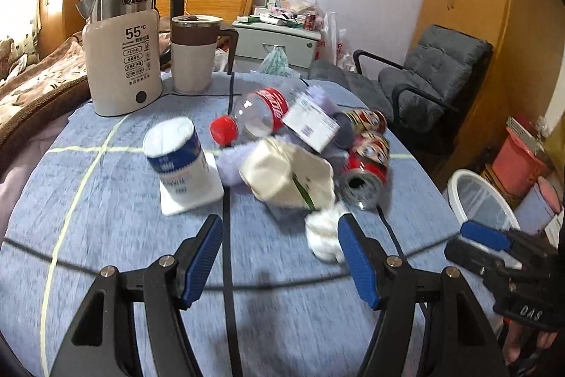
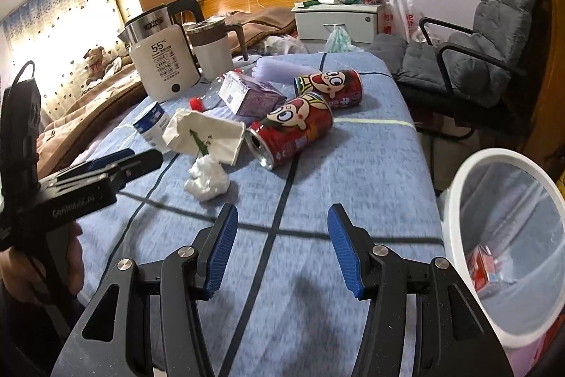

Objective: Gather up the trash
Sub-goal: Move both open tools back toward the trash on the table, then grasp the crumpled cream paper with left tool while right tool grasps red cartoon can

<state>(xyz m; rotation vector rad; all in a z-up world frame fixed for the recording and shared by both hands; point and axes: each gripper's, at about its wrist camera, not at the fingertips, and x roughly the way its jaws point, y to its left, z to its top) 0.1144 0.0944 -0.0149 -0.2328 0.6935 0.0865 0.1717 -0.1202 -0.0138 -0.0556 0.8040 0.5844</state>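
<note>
Trash mostly uncollected: cans point(image 2: 295, 129), tissue wad point(image 2: 207, 180), bottle point(image 1: 261, 110) on table; bin point(image 2: 459, 186) holds one carton (maybe more). Left gripper point(image 1: 280, 258) & right gripper point(image 2: 282, 248) both spread, empty.

Bare blue tablecloth point(image 2: 353, 172) lies open before both tools; crumpled tissue point(image 2: 208, 179) and cans point(image 2: 293, 133) crowd beyond.
</note>
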